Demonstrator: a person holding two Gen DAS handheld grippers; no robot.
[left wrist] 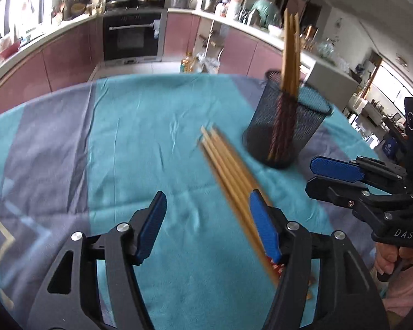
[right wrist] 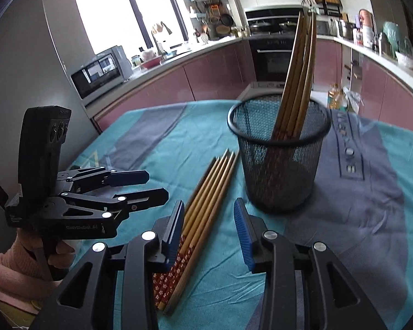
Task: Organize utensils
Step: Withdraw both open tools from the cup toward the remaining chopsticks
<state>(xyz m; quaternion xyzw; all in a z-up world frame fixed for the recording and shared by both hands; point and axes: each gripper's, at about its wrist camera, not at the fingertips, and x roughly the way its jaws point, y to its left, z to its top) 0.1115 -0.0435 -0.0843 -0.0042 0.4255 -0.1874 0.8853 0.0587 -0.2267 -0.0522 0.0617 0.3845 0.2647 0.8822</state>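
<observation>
- Left wrist view: your left claw (left wrist: 208,225) hangs spread wide and empty over the desk (left wrist: 140,137); its right pad sits over the loose chopsticks (left wrist: 228,176) without pinching them.
- Right wrist view: your right claw (right wrist: 209,231) is also released, straddling the patterned red ends of the same bundle, which lies flat on the teal cloth just beside the mesh cup (right wrist: 280,159).
- The mesh cup stands upright and already carries several chopsticks (right wrist: 297,77), tips down, leaning on the rim. It looks like the collection point, so the bundle beside it is probably what remains.
- The loose sticks lie parallel and touching, likely gathered so one pinch takes them together.
- Writing: "DAS" shows on the right claw body in the left view; "GenRobot.AI", as best it reads, on the left claw body in the right view. Cloth lettering is too distorted to read.
</observation>
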